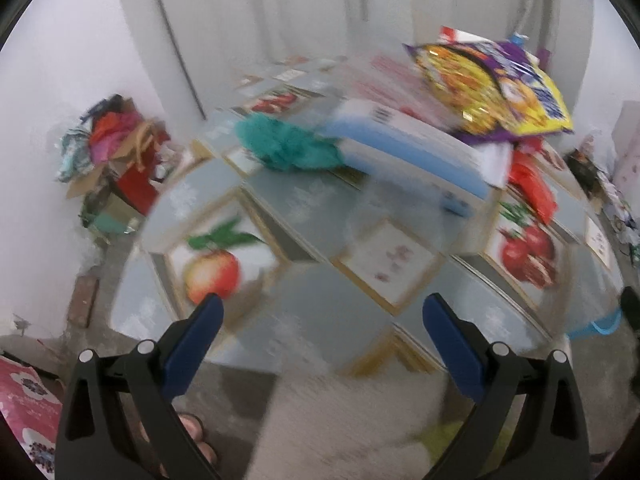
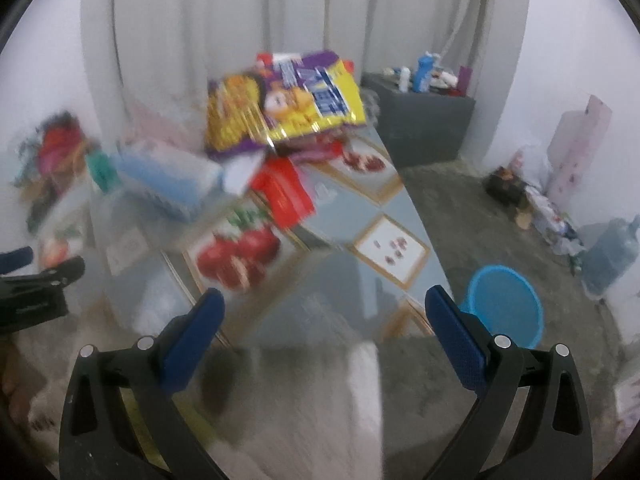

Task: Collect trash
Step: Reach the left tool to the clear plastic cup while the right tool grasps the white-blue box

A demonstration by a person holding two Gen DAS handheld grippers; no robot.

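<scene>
Both grippers, left gripper point(image 1: 322, 312) and right gripper point(image 2: 322, 308), are wide apart and hold nothing; the yellow-purple snack bag point(image 2: 280, 100) (a bit blurry) lies on the desk point(image 2: 344, 216); a blue bin point(image 2: 506, 300) sits on the floor beside it.

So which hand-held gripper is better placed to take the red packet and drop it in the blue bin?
Probably the right hand-held gripper. It is open, the red packet lies ahead of it, and the blue bin stands on the floor just beside it. The left one sees the bin only at its far right edge.
</scene>
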